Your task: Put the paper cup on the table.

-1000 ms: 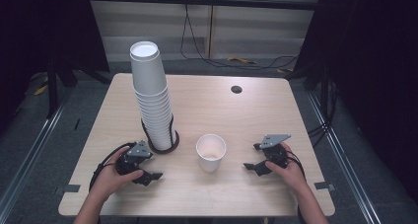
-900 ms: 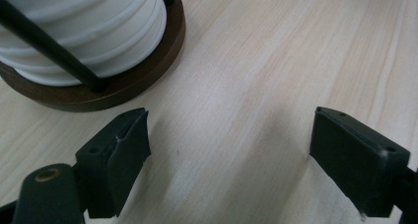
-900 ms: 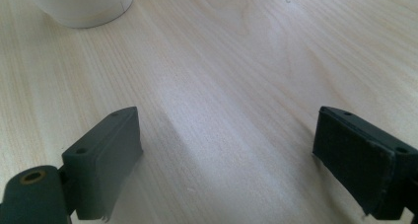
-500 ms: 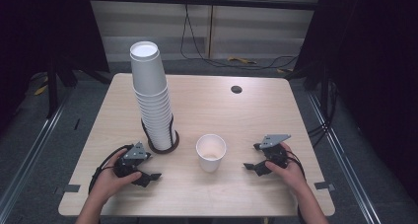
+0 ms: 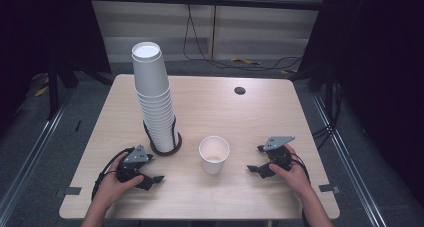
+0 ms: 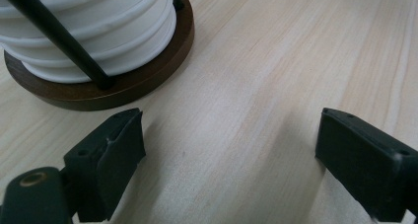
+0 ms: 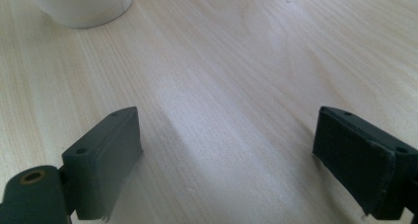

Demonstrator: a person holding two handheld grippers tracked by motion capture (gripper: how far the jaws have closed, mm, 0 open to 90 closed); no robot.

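Note:
A tall stack of white paper cups [image 5: 152,97] leans in a black wire holder on a round brown base [image 5: 167,148], left of the table's middle. A single white cup [image 5: 214,154] stands upright and empty to its right. My left gripper [image 5: 150,174] rests on the table in front of the holder. Its jaws have just been opening and nothing is between them. The left gripper view shows its jaws [image 6: 229,160] apart over bare wood, with the stack [image 6: 98,31] and base [image 6: 123,86] just ahead. My right gripper [image 5: 256,159] lies right of the single cup, open and empty [image 7: 226,160], with the cup's foot [image 7: 84,4] ahead.
The wooden table [image 5: 210,112] has a round dark cable hole [image 5: 240,90] at the back right. Grey tape marks sit near the front corners [image 5: 72,191] [image 5: 327,188]. Cables lie on the floor beyond the far edge.
The left gripper's jaws look a little wider apart than before. Both hands, the stack and the single cup stay where they were.

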